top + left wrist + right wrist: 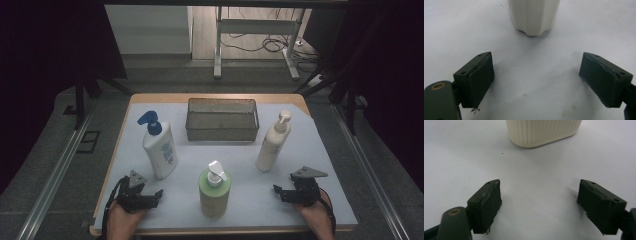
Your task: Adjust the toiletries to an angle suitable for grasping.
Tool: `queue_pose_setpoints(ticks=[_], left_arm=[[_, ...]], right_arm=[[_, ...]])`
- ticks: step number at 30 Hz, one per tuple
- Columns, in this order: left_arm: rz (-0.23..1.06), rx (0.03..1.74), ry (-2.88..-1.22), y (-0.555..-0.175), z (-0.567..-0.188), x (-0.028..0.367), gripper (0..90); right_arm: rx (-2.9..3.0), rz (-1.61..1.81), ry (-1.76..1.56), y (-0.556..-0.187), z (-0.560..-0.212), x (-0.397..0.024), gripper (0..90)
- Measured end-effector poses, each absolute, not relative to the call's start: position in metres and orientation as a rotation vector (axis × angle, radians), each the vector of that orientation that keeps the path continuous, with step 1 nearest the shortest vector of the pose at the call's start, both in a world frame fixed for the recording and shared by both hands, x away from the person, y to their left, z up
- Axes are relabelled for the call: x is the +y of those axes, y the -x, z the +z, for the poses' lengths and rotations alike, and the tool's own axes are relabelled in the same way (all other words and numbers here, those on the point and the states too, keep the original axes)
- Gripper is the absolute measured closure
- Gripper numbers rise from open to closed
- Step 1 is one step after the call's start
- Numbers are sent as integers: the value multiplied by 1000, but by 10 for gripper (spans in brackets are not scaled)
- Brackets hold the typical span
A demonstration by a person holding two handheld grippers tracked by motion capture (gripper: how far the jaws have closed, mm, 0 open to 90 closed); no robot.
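Person's got a gripper in each hand, both parked at the near edge of the table (320,150), which has a white sheet over it. Left gripper (156,194) sits near the front-left corner, jaws pointing inward toward the middle. Right gripper (278,191) is over on the front-right, jaws also pointing inward. Both have jaws spread wide apart w/ nothing between them, just bare white sheet showing in the gap in both gripper views.

Between the two grippers, front and center, stands a green pump bottle (215,192) w/ a white pump head, upright, not touched by either. Left gripper is just beside it, right one a bit further off.

Behind the left gripper there's a white bottle with blue pump (160,150), upright, blue print on the label. In the left gripper view (536,82) a whitish bottle base (534,16) stands straight ahead of the jaws, well clear of them, can't tell for sure which bottle that is.

Cream pump bottle (272,145) stands behind the right gripper, leaning a bit in the high view. Right gripper view (539,205) shows a ribbed cream base (544,132) ahead, apart from the jaws.

Wire mesh basket (222,131) sits at the back middle of the table, between the two rear bottles.
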State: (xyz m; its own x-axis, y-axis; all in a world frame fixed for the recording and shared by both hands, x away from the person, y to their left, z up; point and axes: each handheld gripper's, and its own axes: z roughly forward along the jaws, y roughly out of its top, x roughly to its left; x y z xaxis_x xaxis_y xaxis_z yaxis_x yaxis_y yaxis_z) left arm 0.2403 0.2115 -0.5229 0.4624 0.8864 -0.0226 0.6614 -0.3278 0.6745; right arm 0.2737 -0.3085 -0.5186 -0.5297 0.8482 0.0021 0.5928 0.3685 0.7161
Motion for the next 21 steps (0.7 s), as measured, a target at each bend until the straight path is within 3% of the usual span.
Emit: queue_pose_setpoints(ticks=[2, 21], left_arm=[[469, 1282, -2093, -240, -523, 212, 122], [467, 1282, -2093, -240, -523, 212, 122]], right_arm=[[2291, 959, -1246, -274, -519, -307, 128], [2293, 952, -1251, -275, -519, -307, 127]])
